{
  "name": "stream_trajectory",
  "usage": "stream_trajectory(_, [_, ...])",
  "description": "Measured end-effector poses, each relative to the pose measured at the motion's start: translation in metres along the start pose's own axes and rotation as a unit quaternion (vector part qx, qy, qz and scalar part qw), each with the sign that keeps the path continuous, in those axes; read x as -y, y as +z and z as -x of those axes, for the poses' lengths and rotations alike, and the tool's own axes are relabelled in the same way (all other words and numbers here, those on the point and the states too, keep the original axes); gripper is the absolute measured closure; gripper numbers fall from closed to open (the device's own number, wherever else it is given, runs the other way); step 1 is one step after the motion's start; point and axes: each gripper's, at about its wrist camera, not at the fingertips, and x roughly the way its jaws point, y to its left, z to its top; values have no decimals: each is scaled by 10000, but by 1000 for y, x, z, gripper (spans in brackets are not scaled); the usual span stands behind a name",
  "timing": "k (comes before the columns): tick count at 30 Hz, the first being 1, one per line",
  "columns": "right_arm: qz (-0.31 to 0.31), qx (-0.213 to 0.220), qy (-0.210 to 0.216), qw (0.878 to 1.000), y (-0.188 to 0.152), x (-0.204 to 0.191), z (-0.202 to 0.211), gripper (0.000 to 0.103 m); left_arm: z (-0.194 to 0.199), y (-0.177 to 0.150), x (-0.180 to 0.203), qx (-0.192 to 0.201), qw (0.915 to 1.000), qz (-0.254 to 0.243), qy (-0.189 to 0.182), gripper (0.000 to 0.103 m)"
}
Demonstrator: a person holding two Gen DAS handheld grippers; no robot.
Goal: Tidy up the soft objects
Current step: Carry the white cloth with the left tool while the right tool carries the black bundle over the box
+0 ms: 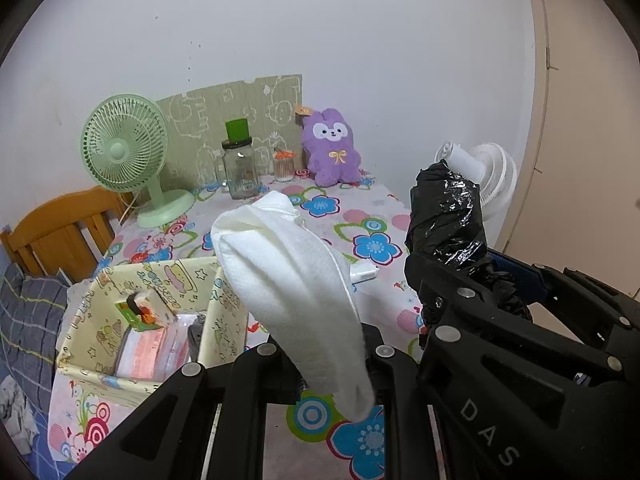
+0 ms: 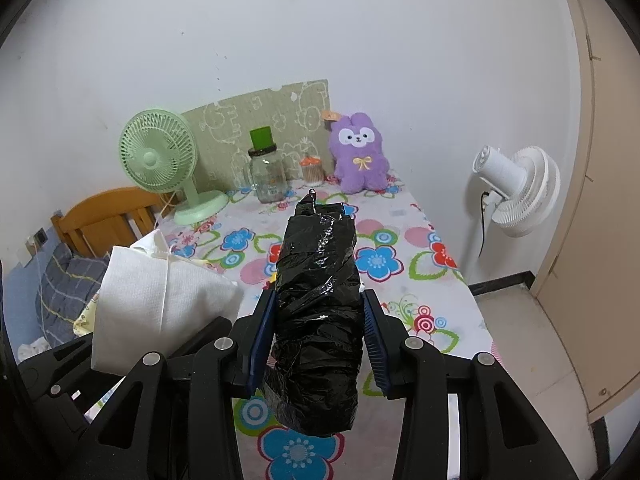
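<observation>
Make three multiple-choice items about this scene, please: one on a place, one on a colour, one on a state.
1. Where does the purple plush rabbit sit?
A. at the far end of the table, by the wall
B. inside the yellow box
C. on the floor

2. What colour is the desk fan on the table?
A. white
B. light green
C. orange

3. What does the right gripper hold?
A. nothing, it is open
B. the white cloth
C. the black plastic bundle

Answers:
1 A: the purple plush rabbit sits at the back of the table, against the wall.
2 B: the desk fan is light green.
3 C: the right gripper is closed on the black plastic bundle; the left gripper has the white cloth.
</observation>
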Motion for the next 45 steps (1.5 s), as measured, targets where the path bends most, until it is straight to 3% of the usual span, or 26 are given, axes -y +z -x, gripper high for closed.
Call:
stream_trajectory(11, [82, 160, 13, 9998, 5, -16, 14, 58, 16, 4, -13, 192, 9998, -21, 38, 90])
stream_trajectory(29, [244, 207, 253, 9992, 20, -61, -3, 58, 18, 9, -59, 343, 9989, 74, 310, 90])
stream_trajectory(45, [488, -27, 603, 9970, 18, -116, -39, 58, 0, 0, -120, 131, 9975, 269, 634, 89])
